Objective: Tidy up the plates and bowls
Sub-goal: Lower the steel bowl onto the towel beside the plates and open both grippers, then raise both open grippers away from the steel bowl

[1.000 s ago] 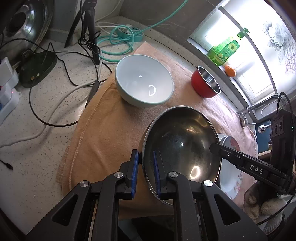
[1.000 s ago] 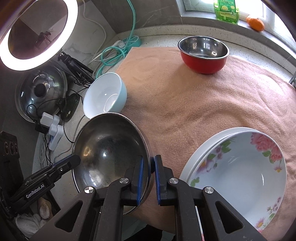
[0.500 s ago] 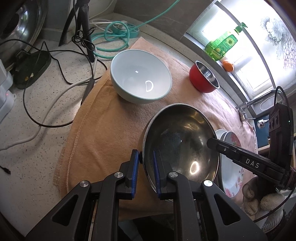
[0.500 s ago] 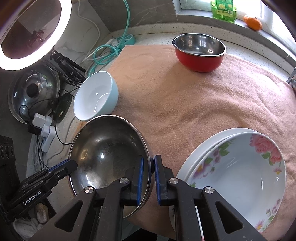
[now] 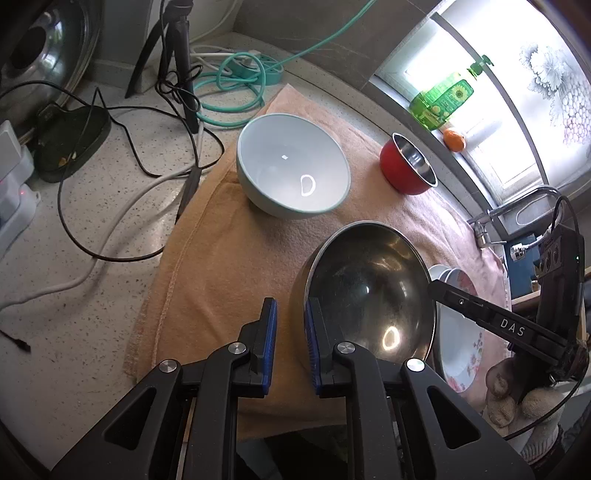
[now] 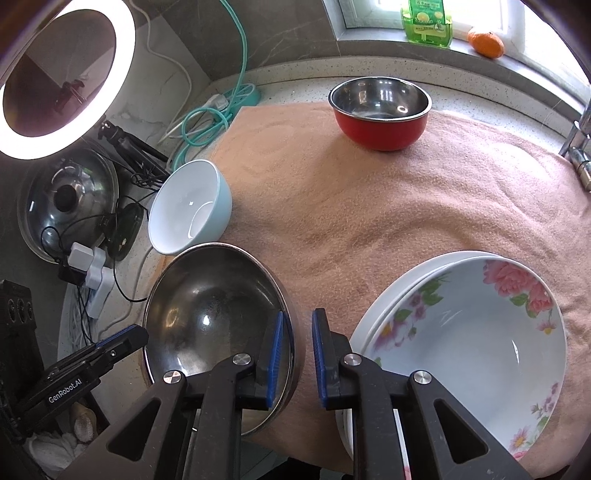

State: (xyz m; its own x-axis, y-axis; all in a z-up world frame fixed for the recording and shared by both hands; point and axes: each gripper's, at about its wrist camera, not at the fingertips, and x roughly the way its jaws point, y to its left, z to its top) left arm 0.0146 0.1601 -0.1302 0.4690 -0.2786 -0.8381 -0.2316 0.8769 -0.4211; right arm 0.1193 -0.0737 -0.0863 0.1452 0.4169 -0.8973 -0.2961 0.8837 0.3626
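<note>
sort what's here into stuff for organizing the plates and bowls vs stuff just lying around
For the job: steel bowl, light blue bowl, red bowl, floral bowl, white plates under it.

Lying about: cables, pot lid, green bottle, orange, ring light.

Steel bowl [image 6: 218, 314] upright on towel beside floral plates [image 6: 469, 350].

right gripper [image 5: 511, 326], at 3 o'clock in the left wrist view: "DAS" is read
left gripper [image 6: 74, 387], at 8 o'clock in the right wrist view: "GenRobot.AI" is read
</note>
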